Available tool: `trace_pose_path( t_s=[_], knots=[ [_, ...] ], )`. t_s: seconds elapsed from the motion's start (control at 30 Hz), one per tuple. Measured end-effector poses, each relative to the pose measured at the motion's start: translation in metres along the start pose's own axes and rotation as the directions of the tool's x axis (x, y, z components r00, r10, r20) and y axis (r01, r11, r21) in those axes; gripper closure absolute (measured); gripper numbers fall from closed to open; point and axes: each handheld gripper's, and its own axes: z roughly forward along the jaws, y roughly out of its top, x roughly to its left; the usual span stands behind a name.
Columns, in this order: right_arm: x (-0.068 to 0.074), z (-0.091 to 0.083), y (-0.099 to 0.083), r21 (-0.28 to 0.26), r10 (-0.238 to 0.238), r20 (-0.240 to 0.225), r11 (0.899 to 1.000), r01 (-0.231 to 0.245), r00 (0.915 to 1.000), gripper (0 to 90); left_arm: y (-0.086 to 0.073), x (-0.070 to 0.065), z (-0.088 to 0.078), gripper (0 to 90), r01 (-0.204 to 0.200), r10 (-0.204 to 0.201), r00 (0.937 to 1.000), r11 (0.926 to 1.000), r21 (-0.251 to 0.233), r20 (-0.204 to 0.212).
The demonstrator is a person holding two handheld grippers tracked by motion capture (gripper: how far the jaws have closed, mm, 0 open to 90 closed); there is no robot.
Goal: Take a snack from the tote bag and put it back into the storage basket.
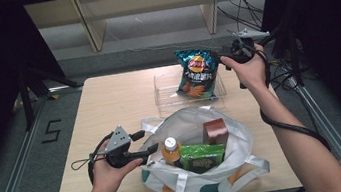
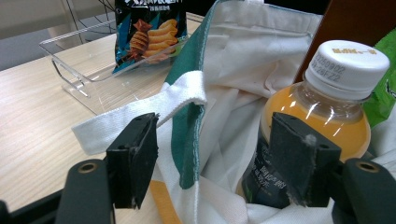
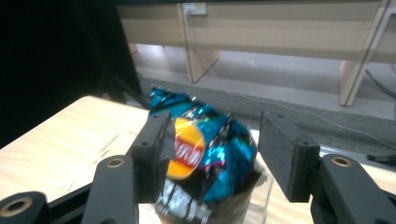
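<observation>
Teal chip bag | in clear tray | before right claw | jaws apart, empty

You see a teal-blue crisp bag with a red-and-yellow logo, a cream tote bag with green trim, an orange drink bottle with a white cap, a green packet, a brown box, and a pale wood table.

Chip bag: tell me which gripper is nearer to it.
Right. The right gripper is open just beside the chip bag's top; the left gripper is at the tote's near rim, by the juice bottle.
</observation>
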Motion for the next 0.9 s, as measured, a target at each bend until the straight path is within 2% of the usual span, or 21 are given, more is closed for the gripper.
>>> trace_pose_path(
  t_s=[0.03, 0.07, 0.13, 0.17, 0.3, 0.37, 0.43, 0.47, 0.5, 0.53, 0.57, 0.63, 0.73, 0.77, 0.8, 0.83, 0.9],
  knots=[
    [-0.001, -0.003, -0.002, -0.002, -0.002, -0.008, 1.000, 0.002, 1.0000, 45.0, 0.000, 0.000, 0.000, 32.3, 0.000, 0.000, 1.0000, 1.0000, 0.000, 0.000],
    [0.000, -0.007, -0.003, 0.010, 0.022, -0.018, 1.000, -0.021, 0.9996, 44.7, 0.000, 0.000, 0.000, 32.3, 0.001, -0.001, 1.0000, 1.0000, -0.002, -0.001],
    [0.001, -0.014, -0.006, 0.020, 0.031, -0.049, 0.999, -0.030, 0.9983, 44.0, 0.000, 0.000, 0.000, 32.2, 0.000, 0.000, 1.0000, 1.0000, -0.001, -0.001],
    [-0.001, -0.018, -0.008, 0.015, 0.010, -0.054, 1.000, -0.010, 0.9985, 44.0, 0.000, 0.000, 0.000, 32.2, 0.000, 0.000, 1.0000, 1.0000, 0.000, -0.001],
    [0.002, -0.032, -0.014, 0.027, 0.021, -0.095, 0.999, -0.019, 0.9952, 43.9, 0.001, -0.001, 0.000, 32.2, -0.004, 0.004, 1.0000, 1.0000, -0.003, 0.004],
    [0.003, -0.040, -0.016, 0.028, 0.006, -0.117, 1.000, -0.002, 0.9931, 43.7, 0.001, 0.000, 0.001, 32.2, -0.017, 0.017, 0.9998, 0.9999, -0.003, 0.008],
    [0.005, -0.044, -0.017, 0.031, 0.009, -0.121, 1.000, -0.005, 0.9926, 43.7, 0.001, 0.000, 0.001, 32.2, -0.014, 0.014, 0.9999, 0.9999, -0.003, 0.007],
    [0.009, -0.052, -0.020, 0.026, 0.008, -0.135, 1.000, -0.005, 0.9908, 43.6, 0.002, -0.001, 0.000, 32.2, -0.015, 0.015, 0.9999, 0.9999, -0.004, 0.006],
    [0.009, -0.052, -0.020, 0.026, 0.008, -0.135, 1.000, -0.005, 0.9908, 43.6, 0.002, -0.001, 0.000, 32.2, -0.015, 0.015, 0.9999, 0.9999, -0.004, 0.006],
    [0.010, -0.058, -0.023, 0.021, -0.018, -0.150, 1.000, 0.021, 0.9885, 43.5, 0.001, -0.001, 0.001, 32.2, -0.002, 0.002, 1.0000, 1.0000, -0.004, 0.005],
    [0.012, -0.061, -0.024, 0.019, -0.009, -0.157, 1.000, 0.012, 0.9876, 43.4, 0.001, -0.002, 0.001, 32.2, 0.007, -0.007, 1.0000, 1.0000, -0.004, 0.004],
    [0.016, -0.067, -0.027, 0.018, -0.012, -0.166, 1.000, 0.015, 0.9860, 43.5, 0.002, -0.001, 0.000, 32.2, -0.008, 0.008, 1.0000, 1.0000, -0.004, 0.003],
    [0.023, -0.079, -0.031, 0.015, -0.007, -0.190, 1.000, 0.010, 0.9818, 43.5, 0.001, -0.001, 0.000, 32.2, -0.005, 0.005, 1.0000, 1.0000, -0.004, 0.002],
    [0.024, -0.082, -0.033, 0.010, -0.028, -0.198, 0.999, 0.030, 0.9799, 43.5, 0.002, -0.001, 0.000, 32.2, -0.006, 0.006, 1.0000, 1.0000, -0.004, 0.002],
    [0.024, -0.082, -0.033, 0.010, -0.028, -0.198, 0.999, 0.030, 0.9799, 43.5, 0.002, -0.001, 0.000, 32.2, -0.006, 0.006, 1.0000, 1.0000, -0.004, 0.002],
    [0.030, -0.091, -0.037, 0.006, -0.035, -0.213, 0.999, 0.037, 0.9763, 43.3, 0.002, -0.001, 0.001, 32.2, -0.005, 0.005, 1.0000, 1.0000, -0.005, 0.003],
    [0.033, -0.094, -0.039, 0.010, -0.026, -0.220, 1.000, 0.029, 0.9752, 43.1, 0.002, 0.000, 0.001, 32.2, -0.012, 0.012, 0.9999, 0.9999, -0.003, 0.006]
  ],
)
